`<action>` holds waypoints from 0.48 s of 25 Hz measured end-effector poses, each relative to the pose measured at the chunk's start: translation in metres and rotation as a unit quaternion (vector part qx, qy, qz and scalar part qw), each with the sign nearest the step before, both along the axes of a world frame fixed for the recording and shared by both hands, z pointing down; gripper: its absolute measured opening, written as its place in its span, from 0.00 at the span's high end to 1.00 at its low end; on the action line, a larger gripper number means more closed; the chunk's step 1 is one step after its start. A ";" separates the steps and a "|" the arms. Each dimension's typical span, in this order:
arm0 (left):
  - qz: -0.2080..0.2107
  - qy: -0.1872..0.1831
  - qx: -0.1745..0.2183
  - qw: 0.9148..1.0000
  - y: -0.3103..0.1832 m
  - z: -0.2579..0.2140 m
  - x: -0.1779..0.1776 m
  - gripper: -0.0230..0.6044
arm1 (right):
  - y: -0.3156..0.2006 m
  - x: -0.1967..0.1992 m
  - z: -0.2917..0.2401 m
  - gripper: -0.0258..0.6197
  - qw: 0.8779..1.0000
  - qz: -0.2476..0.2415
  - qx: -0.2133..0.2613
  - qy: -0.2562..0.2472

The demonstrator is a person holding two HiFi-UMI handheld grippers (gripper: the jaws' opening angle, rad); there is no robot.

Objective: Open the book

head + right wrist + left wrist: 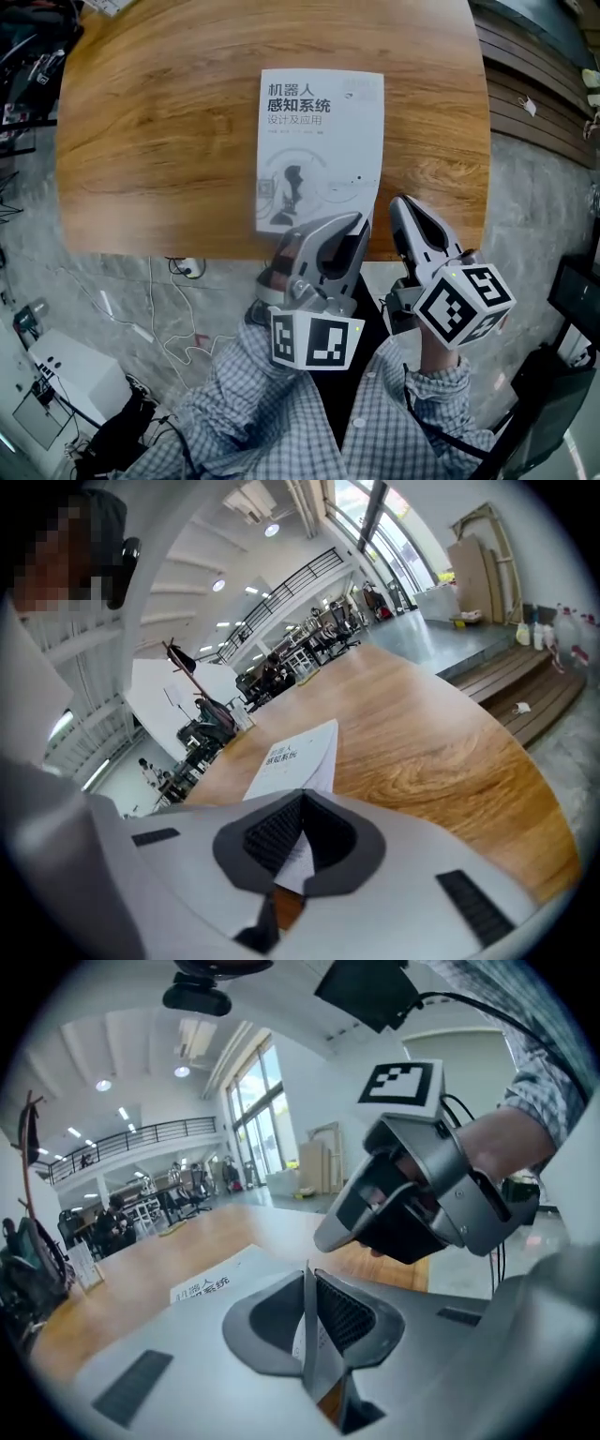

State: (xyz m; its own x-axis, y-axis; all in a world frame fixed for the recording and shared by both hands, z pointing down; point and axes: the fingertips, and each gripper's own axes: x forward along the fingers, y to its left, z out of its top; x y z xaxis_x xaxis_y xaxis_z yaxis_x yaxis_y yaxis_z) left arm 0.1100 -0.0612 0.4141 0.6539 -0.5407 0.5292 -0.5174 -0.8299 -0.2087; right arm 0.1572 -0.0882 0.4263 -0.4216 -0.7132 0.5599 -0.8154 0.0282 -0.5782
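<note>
Counting: one table [159,122], one book [319,141], left claw [357,222], right claw [403,202].

In the head view the left gripper [360,223] covers the near right corner of the book [319,141], which it pinches. Beyond the book, the table [159,141] is cut off by the picture's top edge. The fine print under the book's title is too small to read. In both gripper views each gripper's own body hides the book's near part, and the people [267,679] far behind the book are too small to make out.
</note>
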 end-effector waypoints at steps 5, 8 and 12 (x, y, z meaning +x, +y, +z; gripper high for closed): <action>-0.032 0.051 -0.019 0.998 -0.009 -0.018 -0.009 0.89 | 0.012 -0.022 0.024 0.93 0.999 -0.031 -0.035 0.006; -0.048 0.093 -0.027 0.994 -0.014 -0.031 -0.017 0.89 | 0.021 -0.041 0.042 0.93 0.996 -0.063 -0.060 0.021; -0.061 0.137 -0.031 0.988 -0.024 -0.052 -0.036 0.89 | 0.030 -0.055 0.059 0.93 0.990 -0.096 -0.088 0.063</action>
